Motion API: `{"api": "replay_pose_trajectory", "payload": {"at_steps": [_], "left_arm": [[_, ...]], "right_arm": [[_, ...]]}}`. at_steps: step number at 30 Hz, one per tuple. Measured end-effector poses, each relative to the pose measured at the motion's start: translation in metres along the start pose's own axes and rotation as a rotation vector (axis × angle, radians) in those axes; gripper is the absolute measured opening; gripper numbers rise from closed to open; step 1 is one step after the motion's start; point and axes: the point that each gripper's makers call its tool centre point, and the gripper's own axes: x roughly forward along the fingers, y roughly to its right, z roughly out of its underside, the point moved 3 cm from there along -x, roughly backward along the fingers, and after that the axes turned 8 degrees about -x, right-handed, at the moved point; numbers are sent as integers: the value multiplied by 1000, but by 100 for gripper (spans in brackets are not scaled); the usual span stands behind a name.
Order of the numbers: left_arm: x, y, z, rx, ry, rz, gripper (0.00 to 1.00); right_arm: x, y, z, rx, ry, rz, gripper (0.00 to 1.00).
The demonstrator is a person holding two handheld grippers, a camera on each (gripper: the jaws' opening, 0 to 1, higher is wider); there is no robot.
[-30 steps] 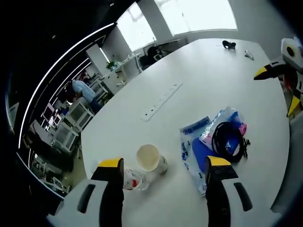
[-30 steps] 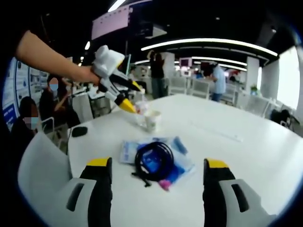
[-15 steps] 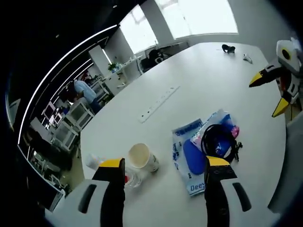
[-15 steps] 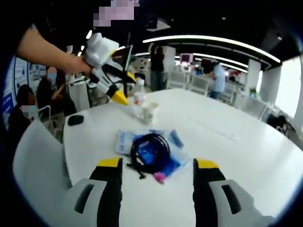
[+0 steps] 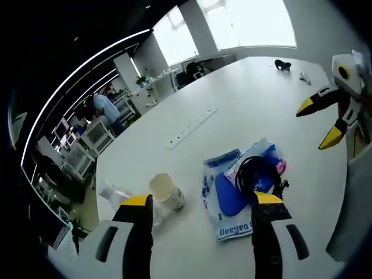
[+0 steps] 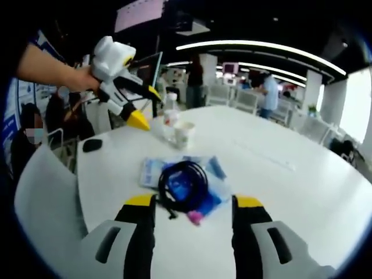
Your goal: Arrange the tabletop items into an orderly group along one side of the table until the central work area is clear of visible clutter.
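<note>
While both grippers hang above the white table (image 5: 250, 104), nothing sits between either pair of jaws.

Left gripper view, left to right: a clear plastic bottle (image 5: 113, 193) lies on its side near the table's edge, partly hidden behind the left jaw. Just beside it stands a white paper cup (image 5: 165, 190), upright, mouth open. Farther back, a long white power strip (image 5: 192, 127) lies flat mid-table, well apart from the rest. Next comes a pile of blue and white plastic packets (image 5: 229, 186) with a coiled black cable (image 5: 256, 173) resting on top; a bit of pink shows at the cable's far side. The left gripper (image 5: 197, 200) has its yellow-tipped jaws spread wide, empty, the cup and the packets showing between them. At the right edge the right gripper (image 5: 317, 122) comes in, held above the table, jaws parted, holding nothing. Two small objects at the far end of the table are too small to identify.

Right gripper view, left to right: a small dark object (image 6: 92, 145) lies near the table's left edge. The left gripper (image 6: 145, 106) is held by a hand (image 6: 78, 78), its tips just by the bottle (image 6: 170, 119) and cup (image 6: 183, 134); touching or not, cannot tell. The packets (image 6: 183, 177) and cable (image 6: 183, 185) lie in the middle. The right gripper (image 6: 192, 203) is open and empty, low over the table.
</note>
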Motion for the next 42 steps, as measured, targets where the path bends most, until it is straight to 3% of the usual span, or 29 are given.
{"api": "replay_pose_trajectory", "payload": {"at_steps": [6, 15, 26, 42], "left_arm": [[1, 4, 11, -29, -4, 2, 67], [6, 6, 29, -51, -25, 25, 66], [16, 19, 40, -118, -14, 55, 65], [37, 34, 56, -155, -19, 115, 63]], "right_arm": [[6, -1, 0, -22, -3, -15, 39], [22, -5, -6, -26, -10, -32, 39], [42, -11, 5, 7, -54, -48, 38], [63, -8, 20, 72, -91, -47, 37]]}}
